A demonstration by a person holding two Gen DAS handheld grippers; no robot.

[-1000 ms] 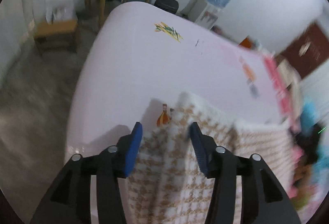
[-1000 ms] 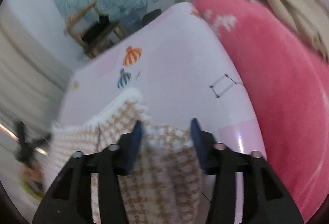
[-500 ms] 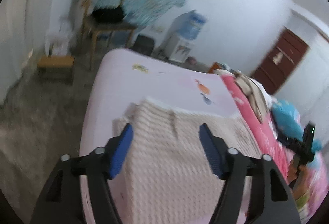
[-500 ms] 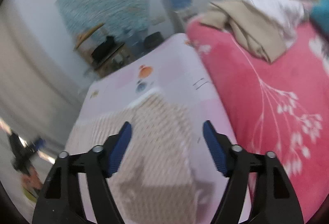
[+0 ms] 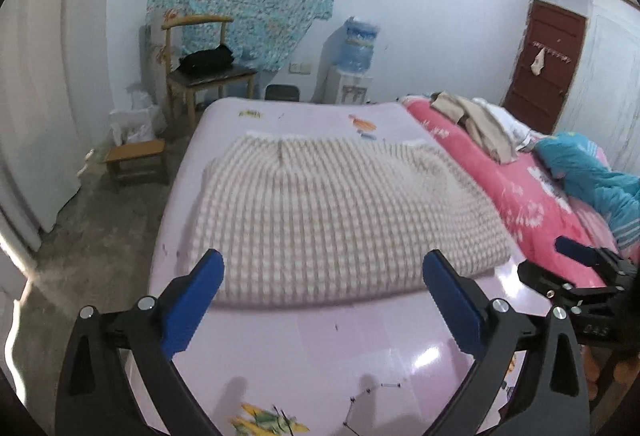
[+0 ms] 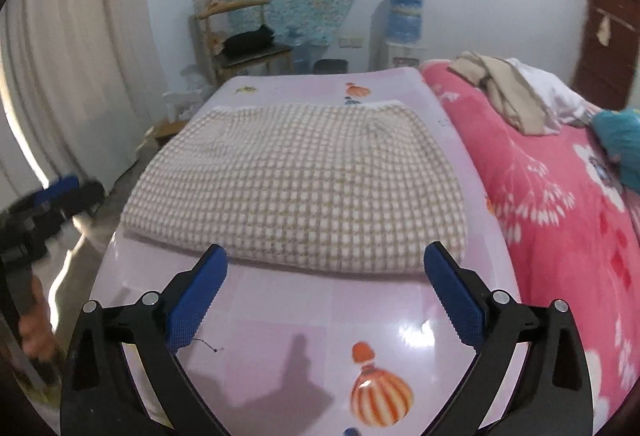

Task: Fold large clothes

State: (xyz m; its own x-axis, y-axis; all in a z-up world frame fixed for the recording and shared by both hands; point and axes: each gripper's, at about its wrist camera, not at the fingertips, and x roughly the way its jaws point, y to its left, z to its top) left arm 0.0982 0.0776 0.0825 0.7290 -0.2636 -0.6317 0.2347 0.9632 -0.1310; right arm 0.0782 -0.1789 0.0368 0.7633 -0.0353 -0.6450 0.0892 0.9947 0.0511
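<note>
1. BEDROOM, midway through folding: a houndstooth knit garment [image 5: 340,204], tan and white, lies doubled over on the glossy pink tabletop [image 5: 304,348], its folded edge nearest the cameras and its white-trimmed hem at the far side.
2. Left gripper [image 5: 323,302] hangs above the near table edge, tongs spreading wide, nothing btwn them; the garment sits beyond the blue pads [image 5: 192,306], untouched.
3. Right gripper [image 6: 326,292] likewise: tongs spreading, nothing btwn them, cloth just ahead of the tips and clear of them.
4. Step in hand, by my reading: release done, next fold to set up. To do it well, approx. square the stack first; the left side bulges out past the near corner in the left wrist view. Take both layers at matching points on one side, lift low, and carry across w/o dragging the bottom layer on the slick surface.
5. Thick knit looks springy; press the crease flat after laying, or it may creep open.
6. Writing: small pale letters on the right gripper's black body at the left view's edge, possibly "DAS", too blurred to be sure. Tabletop carries balloon cartoons [image 6: 380,392], no legible text. Water dispenser [image 6: 404,32] label unreadable.
</note>
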